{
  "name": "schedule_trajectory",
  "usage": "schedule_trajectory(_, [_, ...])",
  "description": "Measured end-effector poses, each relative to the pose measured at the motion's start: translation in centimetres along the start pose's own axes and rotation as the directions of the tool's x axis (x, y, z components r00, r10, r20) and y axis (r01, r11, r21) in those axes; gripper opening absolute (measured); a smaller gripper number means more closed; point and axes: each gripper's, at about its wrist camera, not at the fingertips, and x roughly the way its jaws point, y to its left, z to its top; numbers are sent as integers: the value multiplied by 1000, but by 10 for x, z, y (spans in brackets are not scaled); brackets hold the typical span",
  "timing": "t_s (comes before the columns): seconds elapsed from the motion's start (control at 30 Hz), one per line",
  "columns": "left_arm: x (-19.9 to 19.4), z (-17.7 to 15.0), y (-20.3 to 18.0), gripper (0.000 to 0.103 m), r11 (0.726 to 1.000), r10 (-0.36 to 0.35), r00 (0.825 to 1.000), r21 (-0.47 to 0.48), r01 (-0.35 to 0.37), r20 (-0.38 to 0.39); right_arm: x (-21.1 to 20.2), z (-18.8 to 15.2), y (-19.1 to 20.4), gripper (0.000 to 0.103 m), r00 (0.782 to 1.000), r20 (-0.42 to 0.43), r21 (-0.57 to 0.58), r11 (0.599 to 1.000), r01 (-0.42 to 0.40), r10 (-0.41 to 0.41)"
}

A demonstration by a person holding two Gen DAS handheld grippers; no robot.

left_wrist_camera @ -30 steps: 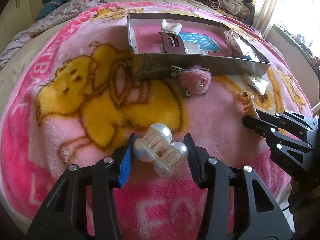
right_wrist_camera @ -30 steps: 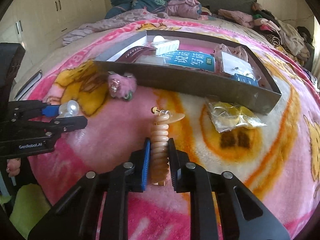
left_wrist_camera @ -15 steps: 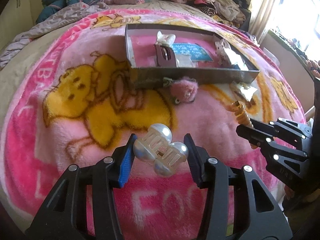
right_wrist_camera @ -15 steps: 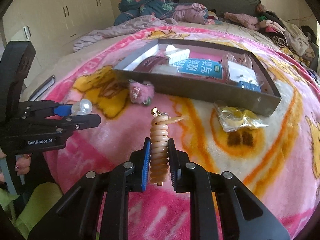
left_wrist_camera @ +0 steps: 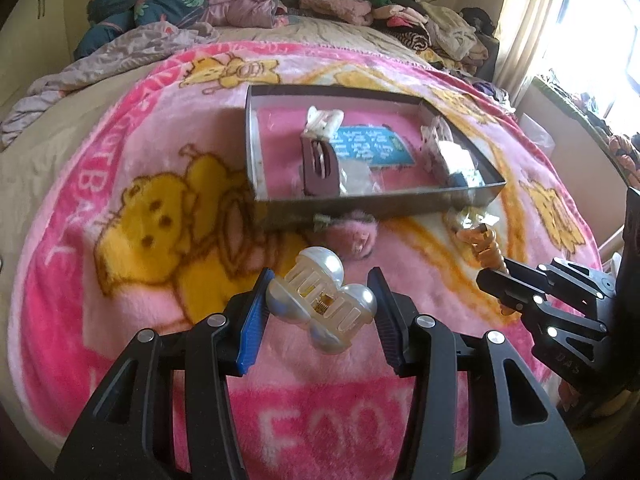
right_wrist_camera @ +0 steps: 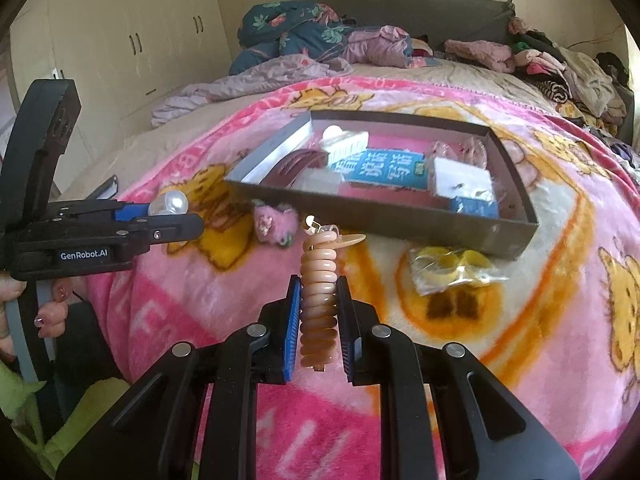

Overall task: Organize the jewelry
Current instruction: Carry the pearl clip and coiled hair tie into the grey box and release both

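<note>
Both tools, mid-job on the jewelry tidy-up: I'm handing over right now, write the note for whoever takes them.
Left tool: shut on the pearl claw clip, held above the blanket.
Right tool: shut on the peach spiral hair tie, also off the blanket.
Tray: on the blanket ahead; already holds a maroon clip, a white clip, a blue card and small packets.
Loose in front of the tray: pink fluffy piece, clear bag with yellow rings.
Left: place both held pieces in the tray, then probably the two loose ones.
</note>
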Motion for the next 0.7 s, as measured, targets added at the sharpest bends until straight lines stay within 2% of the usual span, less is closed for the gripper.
schedule_trajectory(0.7, [15, 35, -39, 39, 998, -29, 1000, 50, 28, 12, -22, 14, -60, 17, 995, 68, 84, 994, 70, -75])
